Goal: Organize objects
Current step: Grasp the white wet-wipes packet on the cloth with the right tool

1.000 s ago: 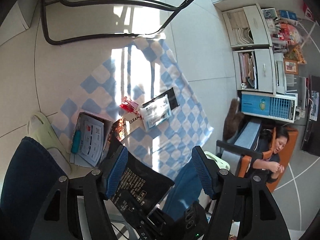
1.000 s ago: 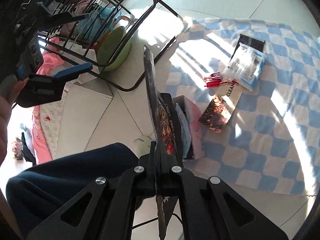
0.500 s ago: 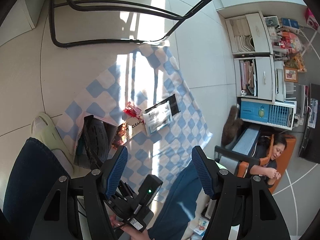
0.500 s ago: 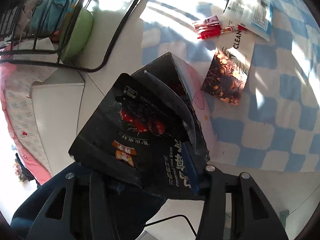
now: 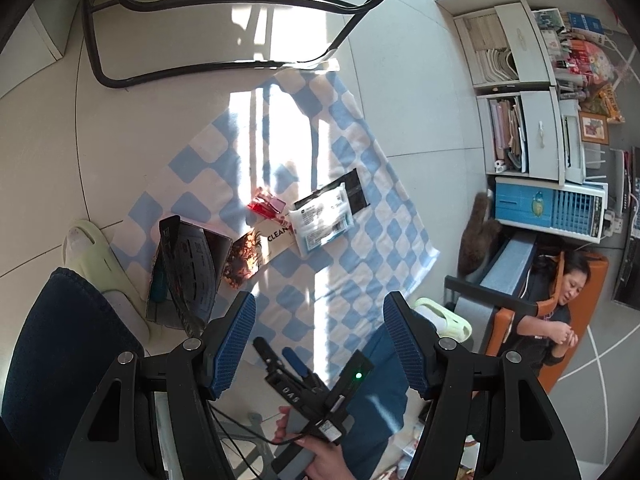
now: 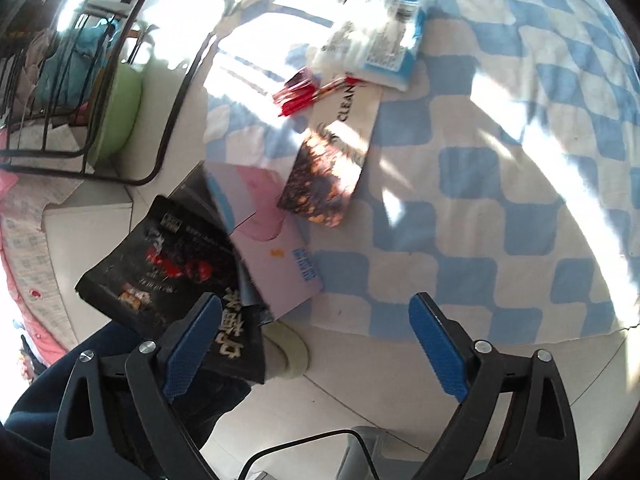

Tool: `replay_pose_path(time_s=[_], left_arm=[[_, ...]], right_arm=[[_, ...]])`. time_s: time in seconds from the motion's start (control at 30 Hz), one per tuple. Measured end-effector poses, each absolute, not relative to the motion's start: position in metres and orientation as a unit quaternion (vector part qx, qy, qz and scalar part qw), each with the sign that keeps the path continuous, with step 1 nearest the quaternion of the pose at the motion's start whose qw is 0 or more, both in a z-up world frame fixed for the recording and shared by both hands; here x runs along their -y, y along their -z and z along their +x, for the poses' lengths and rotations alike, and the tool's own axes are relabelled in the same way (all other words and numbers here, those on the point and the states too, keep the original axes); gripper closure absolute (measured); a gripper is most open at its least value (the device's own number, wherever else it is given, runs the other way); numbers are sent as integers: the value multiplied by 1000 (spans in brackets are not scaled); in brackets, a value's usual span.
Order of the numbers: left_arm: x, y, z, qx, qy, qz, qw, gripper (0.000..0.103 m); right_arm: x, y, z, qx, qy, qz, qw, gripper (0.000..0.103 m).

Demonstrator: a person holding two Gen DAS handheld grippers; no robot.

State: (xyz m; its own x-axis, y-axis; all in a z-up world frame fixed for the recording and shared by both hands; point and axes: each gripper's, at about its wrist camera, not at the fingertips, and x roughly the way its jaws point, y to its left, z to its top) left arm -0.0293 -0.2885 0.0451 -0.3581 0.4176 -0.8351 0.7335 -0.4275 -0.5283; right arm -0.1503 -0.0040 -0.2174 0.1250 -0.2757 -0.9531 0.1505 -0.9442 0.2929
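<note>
A black snack packet (image 6: 160, 264) leans on a pink-and-white pouch (image 6: 268, 232) at the near edge of the blue checked cloth (image 6: 480, 208). My right gripper (image 6: 316, 344) hangs just above it, jaws opening. The packet's lower corner lies just inside the left finger, and the pads do not press it. Further out on the cloth lie a dark flowered "CLEAN" packet (image 6: 332, 160), red sachets (image 6: 298, 90) and a white-and-blue packet (image 6: 376, 40). My left gripper (image 5: 320, 340) is held higher, open and empty. From there the black packet (image 5: 188, 268) is seen standing in the pile.
A black metal rack (image 6: 172, 92) with a green basin (image 6: 118, 120) stands beyond the cloth's left corner. Pale slippers (image 5: 86, 248) and legs in blue trousers (image 5: 60, 360) are at the near edge. Shelves (image 5: 528, 120) and a seated person (image 5: 552, 312) are at the far right.
My right gripper came down with the black packet held upright, then opened and let it go onto the pile. The left gripper stays open and has hardly moved.
</note>
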Motion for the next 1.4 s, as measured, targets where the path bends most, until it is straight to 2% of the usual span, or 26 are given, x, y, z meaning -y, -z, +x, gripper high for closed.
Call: replay_pose_path(time_s=[0.17, 0.4, 0.6, 0.77, 0.97, 1.03, 1.1, 1.13, 1.17, 1.2, 1.23, 1.27, 1.33, 1.4], left_arm=[[285, -47, -38, -514, 637, 559, 133, 38], [273, -46, -55, -488, 639, 577, 142, 38], [262, -39, -68, -469, 628, 601, 154, 38], [257, -36, -79, -461, 626, 611, 148, 38], [255, -36, -85, -445, 629, 620, 149, 38], [256, -33, -84, -448, 624, 623, 152, 38], [257, -31, -84, -447, 619, 627, 155, 38], [256, -31, -85, -445, 619, 628, 156, 38], [256, -31, -85, -443, 619, 629, 157, 38], [256, -31, -86, -440, 620, 630, 159, 38], [256, -32, -87, -438, 621, 629, 164, 38], [255, -32, -87, -434, 622, 629, 169, 38], [249, -33, -90, -423, 624, 633, 177, 38], [239, -31, -93, -412, 625, 640, 175, 38]], right_arm=[[-26, 224, -190, 53, 662, 738, 119, 8], [-36, 264, -253, -6, 627, 776, 75, 7], [-25, 282, -321, 62, 625, 778, 2, 3], [7, 297, -368, 92, 641, 762, -23, 3], [22, 313, -384, 119, 652, 745, -74, 5], [28, 318, -384, 89, 657, 745, -76, 22], [36, 318, -381, 37, 665, 744, -52, 30], [39, 315, -378, 11, 673, 739, -33, 41], [40, 311, -374, -8, 681, 732, -17, 46], [38, 307, -368, -20, 688, 726, 0, 57], [35, 303, -360, -32, 689, 724, 21, 72], [32, 300, -353, -45, 687, 725, 37, 79], [21, 292, -333, -85, 681, 725, 57, 99], [4, 290, -306, -137, 672, 726, 57, 99]])
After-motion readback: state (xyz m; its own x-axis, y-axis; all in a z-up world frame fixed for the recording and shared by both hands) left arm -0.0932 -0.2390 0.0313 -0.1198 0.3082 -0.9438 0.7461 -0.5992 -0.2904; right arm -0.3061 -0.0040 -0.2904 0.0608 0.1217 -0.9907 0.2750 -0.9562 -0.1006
